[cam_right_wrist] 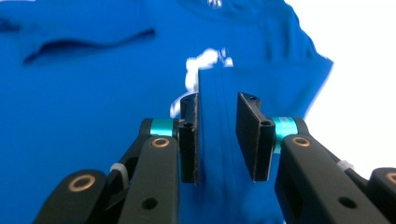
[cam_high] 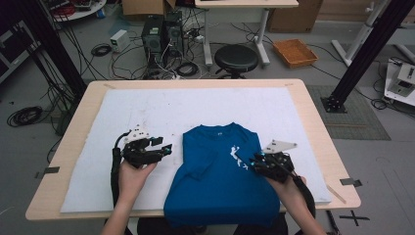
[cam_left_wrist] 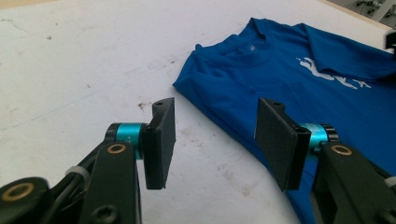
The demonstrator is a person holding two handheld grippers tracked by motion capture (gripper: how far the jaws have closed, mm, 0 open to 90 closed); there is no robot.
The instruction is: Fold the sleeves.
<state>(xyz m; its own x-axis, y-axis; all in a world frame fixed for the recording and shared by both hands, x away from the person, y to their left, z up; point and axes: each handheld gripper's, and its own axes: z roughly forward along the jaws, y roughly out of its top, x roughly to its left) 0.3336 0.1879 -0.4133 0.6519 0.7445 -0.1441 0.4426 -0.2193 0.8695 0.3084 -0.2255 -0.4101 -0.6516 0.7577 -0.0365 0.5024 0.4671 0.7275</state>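
On the bench (cam_high: 313,117), over its white cover (cam_high: 147,117), we see a blue T-shirt (cam_high: 220,181) lying flat, collar toward the far side and hem hanging over the near edge. Its left sleeve is folded inward onto the chest. We find a white print (cam_high: 236,157) on the chest, and it also shows in the left gripper view (cam_left_wrist: 334,74), but we cannot read it as letters. A small mark sits inside the collar (cam_left_wrist: 252,47), too small for us to make out.

Our forearms come in from the near edge, each hand wrapped around its device. The left tool (cam_high: 164,148) is held low over the white cover just beside the shirt's left edge, pointing toward it. In the left gripper view (cam_left_wrist: 215,140) its jaws stand wide apart with nothing between them, the shirt's folded edge lying just past them.

The right tool (cam_high: 254,161) rests on the shirt's right part, near the print. In the right gripper view (cam_right_wrist: 217,137) its jaws stand at a narrow gap, with a raised fold of blue cloth between them; the left pad touches the fold, but we cannot tell whether the right one does.
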